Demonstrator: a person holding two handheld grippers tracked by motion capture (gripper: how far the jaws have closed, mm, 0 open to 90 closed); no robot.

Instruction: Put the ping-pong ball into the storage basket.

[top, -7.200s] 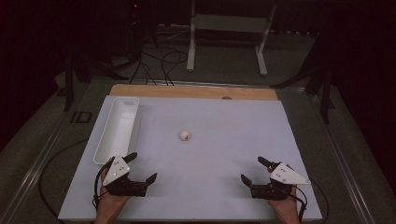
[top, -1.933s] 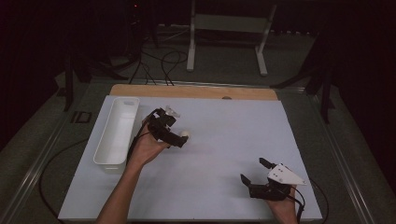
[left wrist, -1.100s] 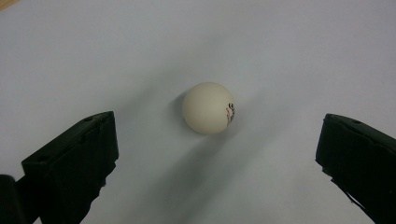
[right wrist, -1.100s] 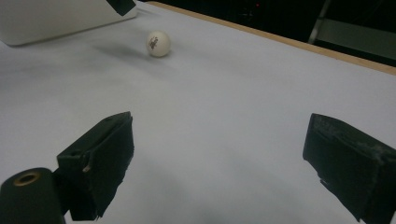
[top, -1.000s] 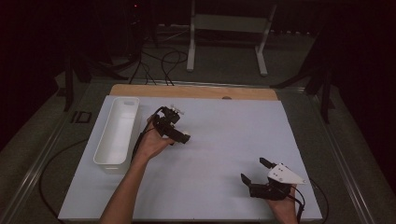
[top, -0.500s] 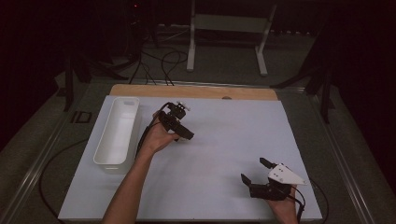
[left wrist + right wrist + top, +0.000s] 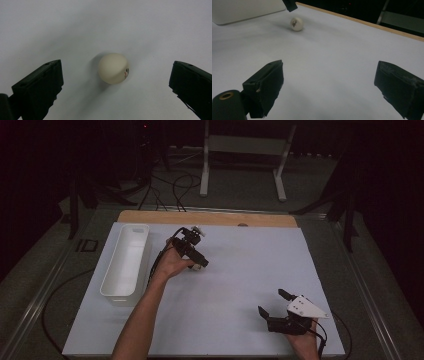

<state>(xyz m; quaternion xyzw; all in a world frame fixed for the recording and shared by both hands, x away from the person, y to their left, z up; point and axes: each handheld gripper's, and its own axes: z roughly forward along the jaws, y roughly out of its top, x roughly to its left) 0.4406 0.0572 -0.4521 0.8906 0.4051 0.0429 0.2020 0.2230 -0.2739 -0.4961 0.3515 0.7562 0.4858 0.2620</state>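
While left gripper (image 7: pixel 117 82) hangs spread | ball (image 7: pixel 113 68) between jaws, untouched | right gripper (image 7: pixel 332 87) spread, well apart

High view: ping-pong ball (image 7: pixel 113 68) hidden under left gripper (image 7: pixel 196 254). Print on ball too small to read. Right gripper view: white bin (image 7: pixel 247 8) and left gripper's jaw tip cut off at top edge.

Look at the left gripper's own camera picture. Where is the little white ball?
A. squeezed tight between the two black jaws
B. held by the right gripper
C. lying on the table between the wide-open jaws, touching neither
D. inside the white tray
C: in the left gripper view the ball lies on the white table in the gap of the left gripper, whose jaws stand far apart with bare surface on both sides.
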